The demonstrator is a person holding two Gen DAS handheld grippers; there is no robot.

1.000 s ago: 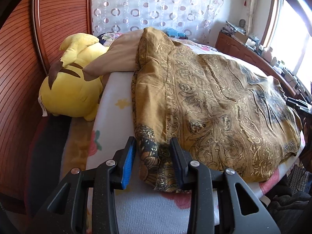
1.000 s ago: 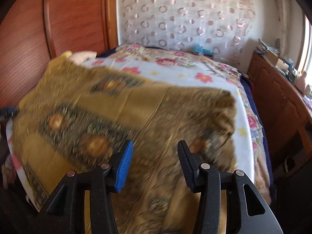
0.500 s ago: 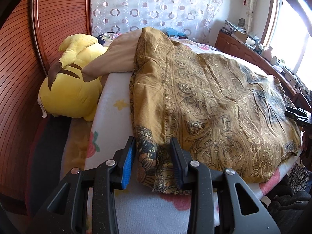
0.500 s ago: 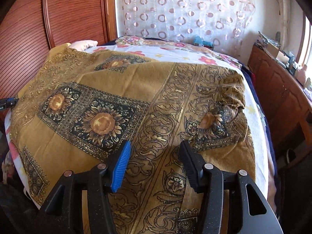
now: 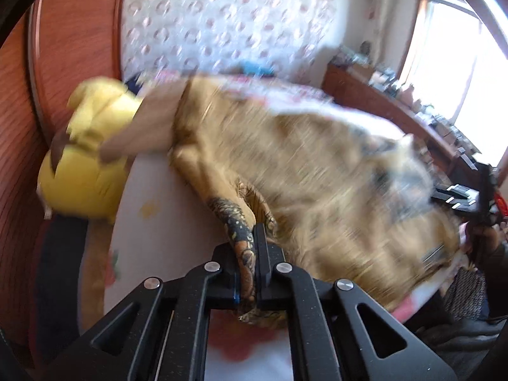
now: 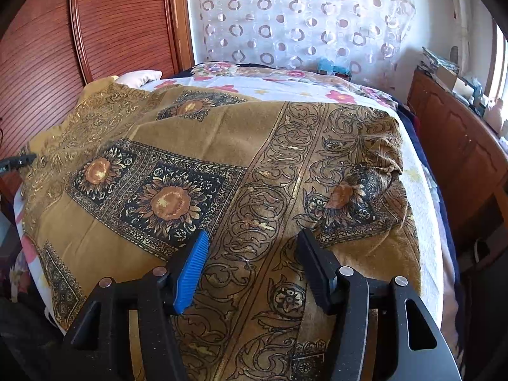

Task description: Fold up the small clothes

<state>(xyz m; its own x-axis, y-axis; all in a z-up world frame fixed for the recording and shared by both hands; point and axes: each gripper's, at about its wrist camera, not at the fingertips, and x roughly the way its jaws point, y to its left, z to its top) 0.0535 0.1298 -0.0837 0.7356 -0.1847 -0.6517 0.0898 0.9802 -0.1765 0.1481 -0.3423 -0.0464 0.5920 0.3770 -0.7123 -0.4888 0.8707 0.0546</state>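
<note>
While my left hand-held gripper [image 5: 252,270] pinches a corner of the mustard paisley cloth [image 6: 222,165] spread over the bed [image 6: 422,222], my empty right hand-held gripper [image 6: 254,273] is opening; one-sided pulling risks bunching.

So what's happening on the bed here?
A person with a gripper in each hand is folding a gold patterned cloth spread on the bed. The left gripper is shut on a corner of the cloth. The right gripper hovers over the cloth, jaws opening, gripping nothing. A yellow plush toy lies beside the bed.
</note>
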